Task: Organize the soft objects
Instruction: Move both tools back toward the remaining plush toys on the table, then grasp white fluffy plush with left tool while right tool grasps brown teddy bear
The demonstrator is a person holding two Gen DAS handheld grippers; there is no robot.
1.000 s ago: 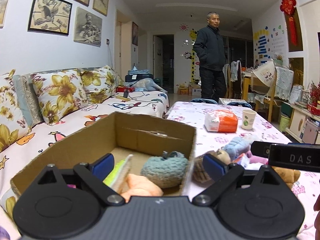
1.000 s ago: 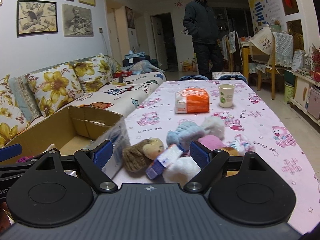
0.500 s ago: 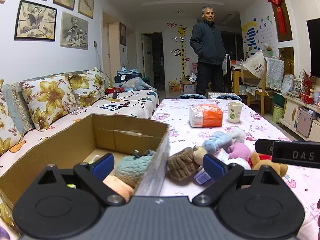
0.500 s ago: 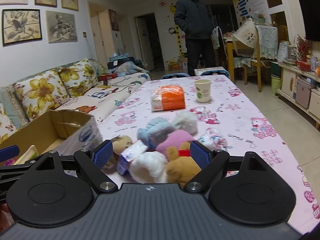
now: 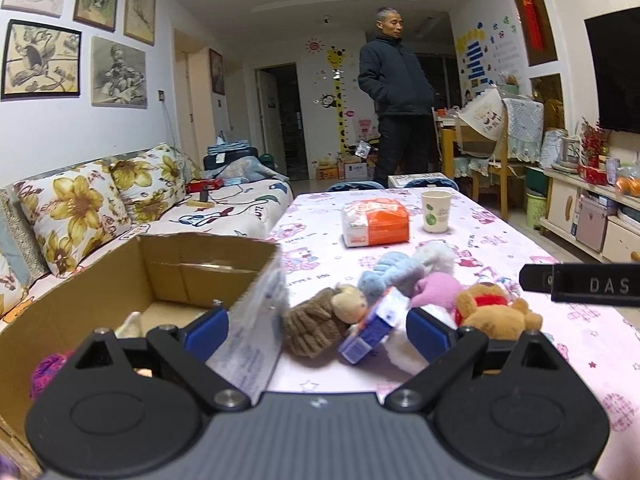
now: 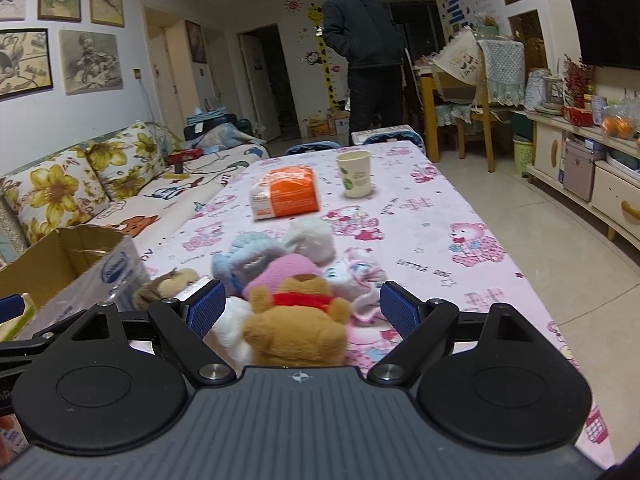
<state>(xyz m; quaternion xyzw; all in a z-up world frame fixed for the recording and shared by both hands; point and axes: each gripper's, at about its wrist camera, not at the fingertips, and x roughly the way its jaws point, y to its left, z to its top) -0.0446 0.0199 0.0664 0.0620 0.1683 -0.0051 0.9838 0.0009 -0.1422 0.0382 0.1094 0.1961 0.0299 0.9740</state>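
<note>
A pile of soft toys lies on the pink tablecloth (image 5: 500,236): a brown bear with a red scarf (image 6: 298,326), a pink plush (image 6: 292,270), a light blue plush (image 6: 244,256), a brown furry toy (image 5: 316,326) and a small blue box (image 5: 370,330). An open cardboard box (image 5: 120,280) stands to the left of the pile with soft items inside. My right gripper (image 6: 302,312) is open, its jaws either side of the brown bear. My left gripper (image 5: 316,332) is open and empty, straddling the box wall and the brown furry toy.
An orange tissue pack (image 5: 376,222) and a paper cup (image 5: 435,211) stand farther back on the table. A sofa with floral cushions (image 5: 76,208) runs along the left. A man (image 5: 394,104) stands beyond the table's far end. Cabinets (image 6: 600,184) line the right wall.
Both grippers have swung right, from over the cardboard box toward the toy pile. The right gripper now frames the brown bear. Both stayed open.
</note>
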